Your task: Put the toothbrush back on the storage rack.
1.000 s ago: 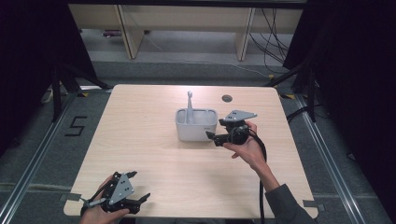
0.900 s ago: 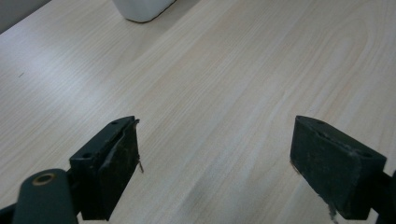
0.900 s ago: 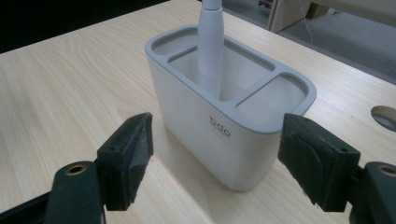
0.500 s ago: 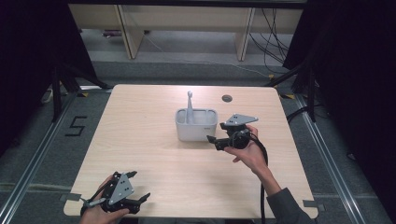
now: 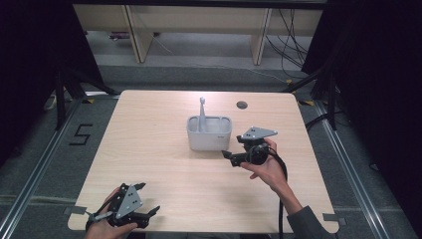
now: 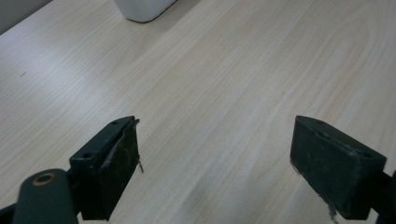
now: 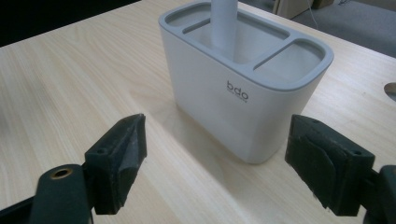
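**At table centre: right gripper open beside the white holder, nothing held**

At the middle of the table [image 5: 149,149], slightly toward the far edge, stands the white holder [image 5: 209,133], a rounded oblong tub with a grey rim. Its long axis runs left to right across the table. The right gripper view shows 3 compartments in its top. A pale upright handle [image 5: 202,113] rises from the far left part of the holder; what lies below it inside the tub is hidden.

The right gripper [image 5: 230,157] sits just beside the holder, off its near right corner, and points left toward it. The holder therefore lies to the left of the jaws and a little farther off. In the right gripper view the holder [image 7: 243,79] stands ahead of the jaws and apart from both pads, with bare table between. The jaws have just been opening and now stand wide apart; nothing is between them and they touch nothing.

The left gripper [image 5: 149,199] rests at the near left corner of the table, well apart from the holder. Its jaws are also spread wide over bare wood, holding nothing; in the left gripper view the base of the holder [image 6: 144,8] appears at the far edge.

Finding: the right hand [image 5: 268,167] is much the nearer of the 2. In my judgement, any next grasp of the holder or handle falls to it and calls for a short advance leftward.
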A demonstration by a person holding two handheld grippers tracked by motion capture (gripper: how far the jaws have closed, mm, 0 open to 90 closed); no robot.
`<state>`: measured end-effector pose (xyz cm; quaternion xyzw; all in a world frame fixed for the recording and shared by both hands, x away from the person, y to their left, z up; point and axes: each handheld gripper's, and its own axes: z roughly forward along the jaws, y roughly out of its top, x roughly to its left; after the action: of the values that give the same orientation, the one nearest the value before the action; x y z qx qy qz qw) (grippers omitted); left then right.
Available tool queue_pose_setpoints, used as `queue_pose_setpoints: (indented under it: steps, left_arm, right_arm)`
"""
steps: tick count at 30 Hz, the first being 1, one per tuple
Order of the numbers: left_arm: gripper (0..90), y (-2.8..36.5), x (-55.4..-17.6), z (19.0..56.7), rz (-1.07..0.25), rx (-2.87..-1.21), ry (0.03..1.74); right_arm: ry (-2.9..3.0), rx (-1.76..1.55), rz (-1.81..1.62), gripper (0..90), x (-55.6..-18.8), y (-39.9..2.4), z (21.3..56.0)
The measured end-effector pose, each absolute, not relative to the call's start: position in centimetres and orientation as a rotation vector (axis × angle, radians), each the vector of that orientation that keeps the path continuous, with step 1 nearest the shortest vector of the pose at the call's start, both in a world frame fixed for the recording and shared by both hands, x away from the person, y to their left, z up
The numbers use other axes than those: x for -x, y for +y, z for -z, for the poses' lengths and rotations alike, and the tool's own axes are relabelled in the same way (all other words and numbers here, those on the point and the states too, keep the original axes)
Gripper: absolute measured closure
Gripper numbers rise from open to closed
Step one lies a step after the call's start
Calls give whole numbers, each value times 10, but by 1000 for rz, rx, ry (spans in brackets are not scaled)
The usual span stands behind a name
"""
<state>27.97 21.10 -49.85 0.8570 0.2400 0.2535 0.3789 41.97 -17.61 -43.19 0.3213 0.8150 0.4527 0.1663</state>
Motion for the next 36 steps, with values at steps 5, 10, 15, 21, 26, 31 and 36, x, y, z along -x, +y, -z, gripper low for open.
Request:
queue_pose_setpoints:
  steps: [5,10,15,21,26,31,36]
  left_arm:
    - [150,212,-280,498,-652,-2194,609]
    - [150,211,-279,499,-652,-2179,621]
    - [150,212,-279,498,-660,-2205,606]
    - [150,211,-279,499,-650,-2188,614]
    - [150,211,-279,500,-661,-2189,615]
    - [150,210,-279,501,-651,-2174,623]
    - [150,210,-278,500,-641,-2178,622]
  right_arm:
    - [2336,-903,-1292,198,-416,-176,442]
    - [2349,-946,-1283,200,-410,-175,447]
    - [2363,-921,-1275,200,-407,-176,452]
    - [2372,-955,-1265,201,-402,-177,456]
    - [2382,-933,-1258,201,-398,-179,459]
    - [2378,-948,-1261,202,-394,-181,462]
    - [2394,-934,-1259,200,-391,-183,463]
